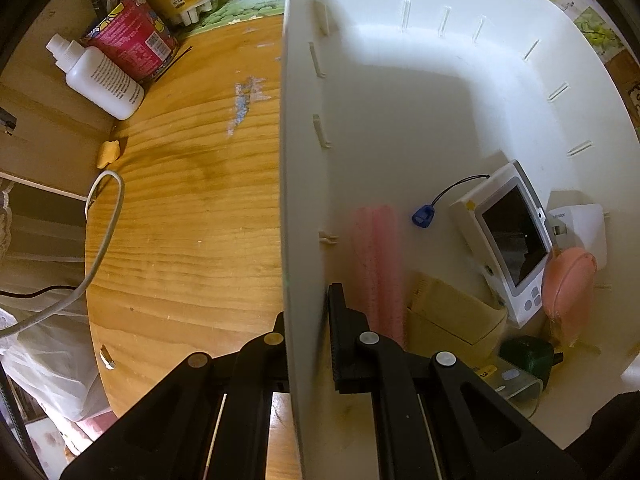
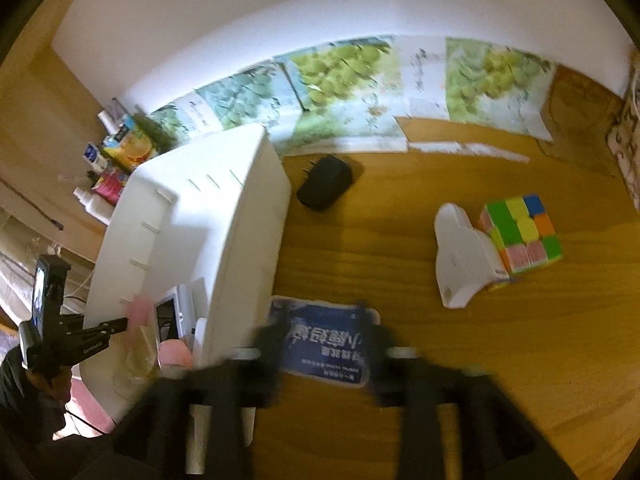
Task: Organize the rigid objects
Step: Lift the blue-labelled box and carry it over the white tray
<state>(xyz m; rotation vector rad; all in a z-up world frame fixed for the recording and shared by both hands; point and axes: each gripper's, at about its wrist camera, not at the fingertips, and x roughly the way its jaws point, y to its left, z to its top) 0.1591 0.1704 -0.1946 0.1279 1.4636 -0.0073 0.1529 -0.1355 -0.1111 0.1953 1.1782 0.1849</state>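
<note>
1. Fingers (image 1: 344,320) of the left gripper (image 1: 306,328) are pinched tight on the side wall of the white bin (image 1: 304,160), one finger outside, one inside; the wall runs straight up between them.
2. Right gripper (image 2: 322,344) has its jaws spread apart, fingers (image 2: 268,344) blurred. A blue packet (image 2: 324,344) with white lettering lies flat on the wooden table (image 2: 440,360) between them; whether the pads touch it I cannot tell.
3. White bin: tall, smooth plastic, small slots along the inner walls near the rim. It stands on the table's left part (as the right wrist view has it).
4. Inside the bin, bunched at the near end: a white device with a dark screen (image 1: 516,240) propped on its edge, a blue tag on a black cord (image 1: 422,216), a pink ribbed piece (image 1: 376,264), a yellowish box (image 1: 452,316), a salmon-coloured round lid (image 1: 568,284), a dark green block (image 1: 528,354), a white adapter (image 1: 582,226).
5. Still out on the table: a black plug adapter (image 2: 326,186) just beside the bin; well to the right a colour cube (image 2: 524,232) touching a white curved stand (image 2: 464,256).
6. Table's far left corner: a white bottle (image 1: 102,80) lying against a red printed can (image 1: 128,36). A white cable (image 1: 106,224) loops over the table edge.
7. Grape-print sheets (image 2: 344,76) lean along the back wall.
</note>
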